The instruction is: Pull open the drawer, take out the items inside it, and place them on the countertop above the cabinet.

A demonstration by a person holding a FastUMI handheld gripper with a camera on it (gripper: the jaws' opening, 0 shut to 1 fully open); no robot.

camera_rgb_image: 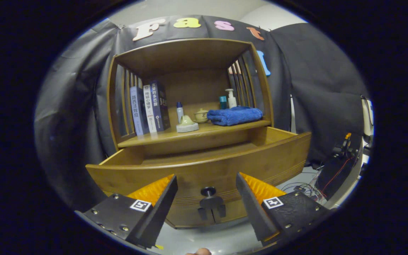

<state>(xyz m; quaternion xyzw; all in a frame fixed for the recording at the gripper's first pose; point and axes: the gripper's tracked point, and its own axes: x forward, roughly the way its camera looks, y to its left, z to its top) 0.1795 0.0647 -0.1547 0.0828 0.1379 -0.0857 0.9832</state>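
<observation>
The wooden cabinet's drawer (pixel 204 166) stands pulled out toward me, its front panel just ahead of my fingers. Its dark round knob (pixel 208 192) sits between the fingertips, slightly beyond them and untouched. My gripper (pixel 207 182) is open, nothing between its fingers. The drawer's inside is hidden behind the front panel. Above it runs the countertop (pixel 221 128), carrying a pale green dish-shaped item (pixel 187 124), a small bottle (pixel 179 111), a little lidded pot (pixel 201 115) and a folded blue towel (pixel 234 115).
Upright books (pixel 149 108) stand at the countertop's left end. A pump bottle (pixel 231 99) and a teal container (pixel 222 102) sit behind the towel. Slatted side walls and a roof enclose the shelf. Cables and equipment (pixel 335 166) lie to the cabinet's right.
</observation>
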